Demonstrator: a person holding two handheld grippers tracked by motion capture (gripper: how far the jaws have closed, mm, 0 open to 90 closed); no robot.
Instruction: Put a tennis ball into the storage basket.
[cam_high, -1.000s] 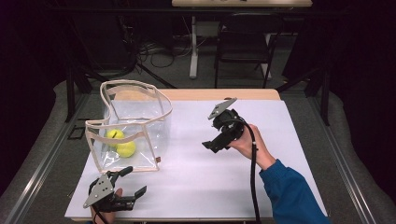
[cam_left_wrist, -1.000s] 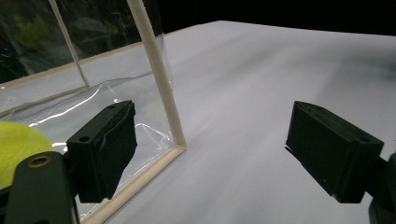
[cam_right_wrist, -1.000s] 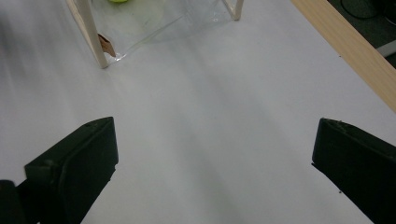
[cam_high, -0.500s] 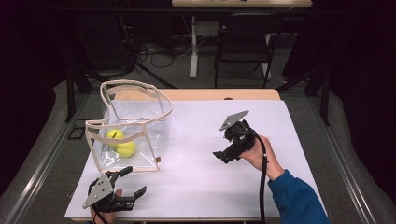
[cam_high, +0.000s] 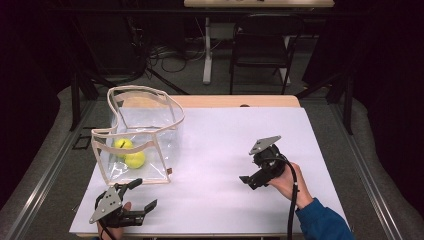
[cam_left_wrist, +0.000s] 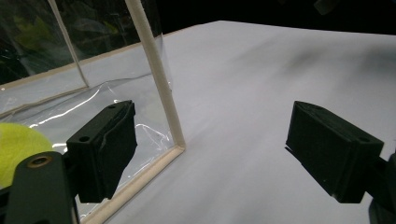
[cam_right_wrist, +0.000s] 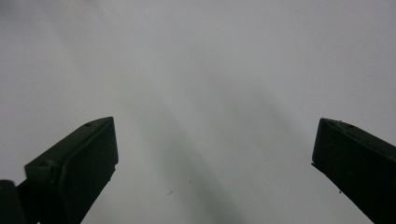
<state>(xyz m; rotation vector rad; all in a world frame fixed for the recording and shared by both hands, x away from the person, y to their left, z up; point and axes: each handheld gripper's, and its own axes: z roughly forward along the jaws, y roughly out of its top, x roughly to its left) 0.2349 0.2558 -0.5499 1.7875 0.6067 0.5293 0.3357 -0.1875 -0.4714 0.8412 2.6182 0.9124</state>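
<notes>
White table (cam_high: 220, 145), seen from the high view. A clear plastic bag (cam_high: 150, 125) with cream piping stands open on the left half of the table. Two yellow-green balls (cam_high: 131, 154) lie inside it at the bottom, touching or nearly touching each other.

Left tool (cam_high: 142, 196): at the near left corner of the table, just in front of the bag's lower edge, held by a hand (cam_high: 114, 231) at the table's near edge. Jaws spread wide, nothing between them. In the left gripper view the bag's bottom corner seam sits between the two jaws but closer to the left one, apart from both; a ball (cam_left_wrist: 18, 144) shows through the plastic at far left.

Right tool (cam_high: 246, 181): right-centre of the table, well apart from the bag, held low over the bare surface by a hand (cam_high: 283, 181) with a blue sleeve (cam_high: 322, 222). Jaws spread wide; the right gripper view shows bare white surface between them.

A dark chair (cam_high: 262, 47) stands beyond the far edge of the table.
</notes>
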